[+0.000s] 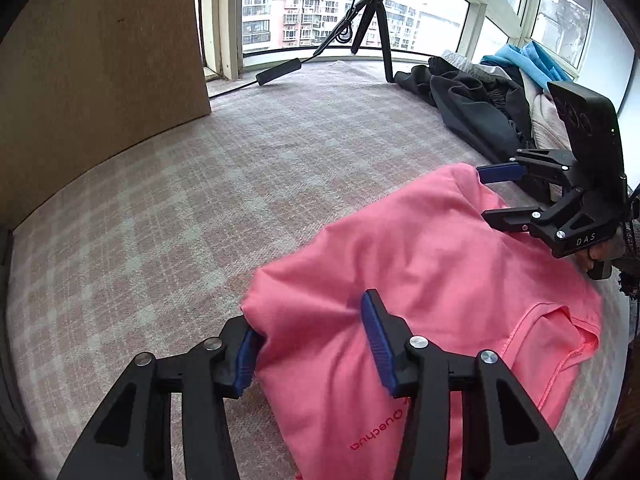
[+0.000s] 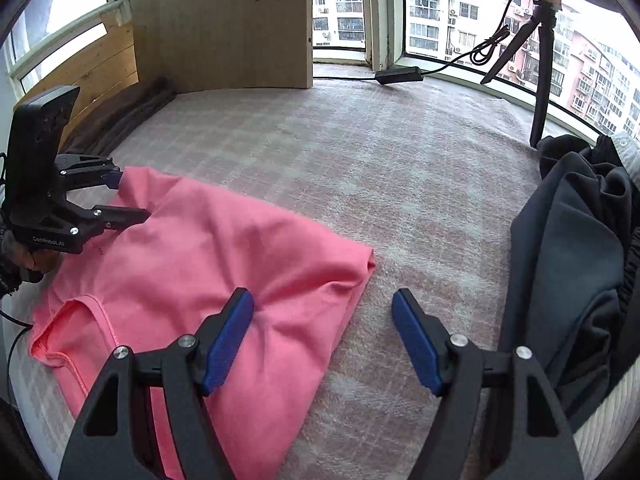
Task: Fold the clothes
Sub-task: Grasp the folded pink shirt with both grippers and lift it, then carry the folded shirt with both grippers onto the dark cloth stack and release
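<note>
A pink T-shirt (image 1: 420, 264) lies folded on the checked blanket; it also shows in the right wrist view (image 2: 208, 256). My left gripper (image 1: 312, 344) is open, its jaws straddling the shirt's left folded edge. It shows in the right wrist view (image 2: 128, 196), open at the shirt's far corner. My right gripper (image 2: 322, 340) is open over the shirt's right edge, one finger on the cloth, the other over the blanket. It shows in the left wrist view (image 1: 492, 192), open at the shirt's far right corner.
A pile of dark clothes (image 2: 576, 264) lies at the right, with blue and grey items (image 1: 528, 64) behind. A black tripod (image 1: 372, 20) with a cable and adapter (image 2: 400, 76) stands by the window. A cardboard panel (image 1: 100, 60) stands at the back left.
</note>
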A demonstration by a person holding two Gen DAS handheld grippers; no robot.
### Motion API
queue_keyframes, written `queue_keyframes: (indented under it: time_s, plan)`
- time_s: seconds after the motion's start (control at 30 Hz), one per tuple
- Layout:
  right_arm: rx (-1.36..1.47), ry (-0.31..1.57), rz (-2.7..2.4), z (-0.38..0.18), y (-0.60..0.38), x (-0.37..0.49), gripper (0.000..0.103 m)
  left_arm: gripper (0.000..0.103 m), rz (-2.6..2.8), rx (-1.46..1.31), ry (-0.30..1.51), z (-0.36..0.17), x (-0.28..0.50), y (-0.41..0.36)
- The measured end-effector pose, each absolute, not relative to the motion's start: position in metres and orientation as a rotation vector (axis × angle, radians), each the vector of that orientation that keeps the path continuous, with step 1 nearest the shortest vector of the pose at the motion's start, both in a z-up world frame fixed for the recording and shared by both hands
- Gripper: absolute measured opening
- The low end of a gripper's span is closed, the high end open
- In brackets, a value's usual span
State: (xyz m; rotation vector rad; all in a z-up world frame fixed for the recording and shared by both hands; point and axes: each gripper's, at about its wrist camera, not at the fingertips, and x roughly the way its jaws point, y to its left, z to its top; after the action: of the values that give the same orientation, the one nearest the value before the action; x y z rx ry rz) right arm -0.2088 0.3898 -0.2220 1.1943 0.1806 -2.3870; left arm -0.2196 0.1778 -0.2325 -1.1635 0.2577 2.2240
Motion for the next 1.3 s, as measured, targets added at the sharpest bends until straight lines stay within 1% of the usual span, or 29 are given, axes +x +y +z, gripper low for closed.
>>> queue_keyframes:
  time_s: [0.03,0.1,0.13,0.17,0.2,0.27,0.3,0.33,0.4,0.53,0.77,0.83,0.93,1.03,1.17,1.23,1.3]
  plan:
    - [1.176,0.180,-2.378,-0.222,0.389,-0.208,0.072,0.033,2.214,-1.160,0.242,-0.232,-0.219,0.178]
    - [1.147,0.147,-2.352,-0.221,0.390,-0.209,0.071,0.022,2.189,-1.162,0.167,-0.233,-0.220,0.176]
    - [1.136,0.116,-2.334,-0.221,0.391,-0.211,0.068,0.020,2.175,-1.168,0.121,-0.233,-0.221,0.173]
    - [1.136,0.067,-2.322,-0.221,0.394,-0.215,0.062,0.017,2.163,-1.174,0.079,-0.234,-0.223,0.171]
    - [1.136,0.018,-2.310,-0.222,0.397,-0.218,0.047,0.015,2.157,-1.180,0.047,-0.234,-0.224,0.169]
    - [1.144,-0.076,-2.274,-0.224,0.404,-0.224,0.026,0.013,2.163,-1.182,0.022,-0.233,-0.224,0.167]
    - [1.165,-0.124,-2.244,-0.227,0.407,-0.227,0.010,0.012,2.171,-1.174,0.014,-0.231,-0.223,0.167]
    - [1.171,-0.175,-2.227,-0.229,0.411,-0.228,0.010,0.012,2.180,-1.166,0.005,-0.228,-0.221,0.166]
    - [1.189,-0.216,-2.214,-0.229,0.415,-0.228,0.009,0.011,2.205,-1.146,-0.023,-0.220,-0.217,0.163]
    - [1.137,-0.220,-2.275,-0.211,0.412,-0.209,0.009,0.011,2.257,-1.077,-0.065,-0.191,-0.202,0.154]
    - [0.866,-0.166,-2.386,-0.139,0.400,-0.162,0.009,0.008,2.401,-0.927,0.012,-0.125,-0.163,0.140]
    - [0.784,-0.141,-2.391,-0.118,0.391,-0.151,0.009,0.008,2.416,-0.902,-0.025,-0.106,-0.154,0.126]
    - [0.706,-0.136,-2.375,-0.090,0.373,-0.146,0.008,0.007,2.489,-0.895,-0.063,-0.078,-0.145,0.098]
    - [0.610,-0.106,-2.361,-0.057,0.346,-0.140,0.005,0.007,2.582,-0.826,-0.008,-0.046,-0.128,0.066]
    - [0.485,-0.082,-2.316,-0.016,0.296,-0.131,0.005,0.007,2.702,-0.751,0.027,-0.010,-0.109,0.014]
    - [0.434,-0.056,-2.279,-0.004,0.263,-0.127,0.004,0.007,2.748,-0.714,0.024,0.002,-0.102,-0.018]
    - [0.424,-0.060,-2.250,-0.006,0.231,-0.132,0.004,0.007,2.752,-0.700,0.031,0.007,-0.099,-0.047]
